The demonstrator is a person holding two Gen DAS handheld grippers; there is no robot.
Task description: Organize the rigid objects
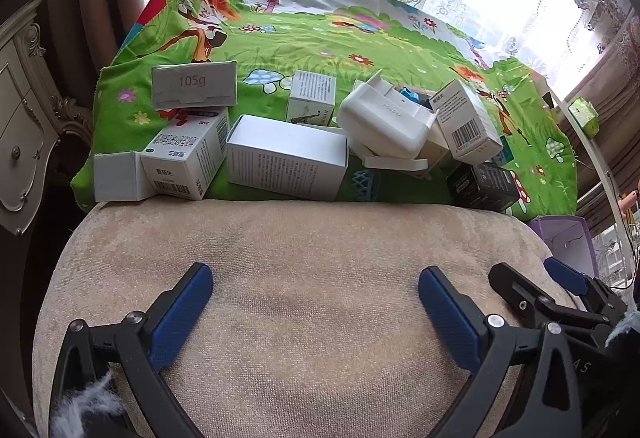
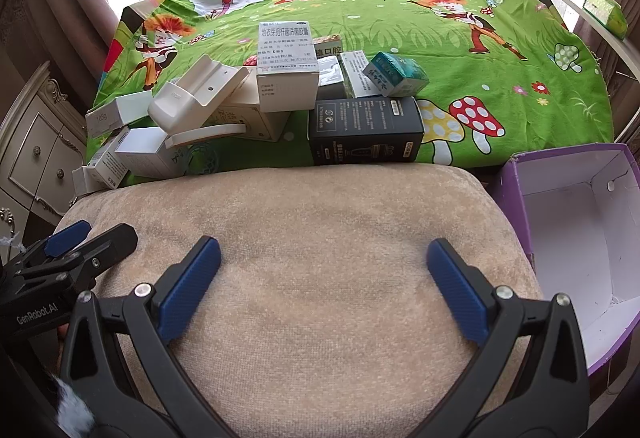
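Several small cartons lie jumbled on a green cartoon cloth (image 1: 360, 37) (image 2: 520, 85): a grey "105g" box (image 1: 194, 84), white medicine boxes (image 1: 286, 156) (image 2: 288, 65), a white plastic holder (image 1: 384, 119) (image 2: 192, 97), a black box (image 2: 366, 129) (image 1: 484, 185) and a teal box (image 2: 396, 73). My left gripper (image 1: 316, 278) hangs open over a beige cushion (image 1: 300, 238), holding nothing. My right gripper (image 2: 324, 250) is open too, above the same cushion (image 2: 300, 205). Each gripper shows at the other view's edge: the right gripper (image 1: 536, 278) and the left gripper (image 2: 92, 234).
An open purple box with a white inside (image 2: 580, 238) (image 1: 568, 242) stands to the right of the cushion. A carved white cabinet (image 1: 24, 125) (image 2: 36, 157) is on the left. Lace curtains and a window lie behind the cloth. A small green box (image 2: 606, 11) (image 1: 584, 115) sits far right.
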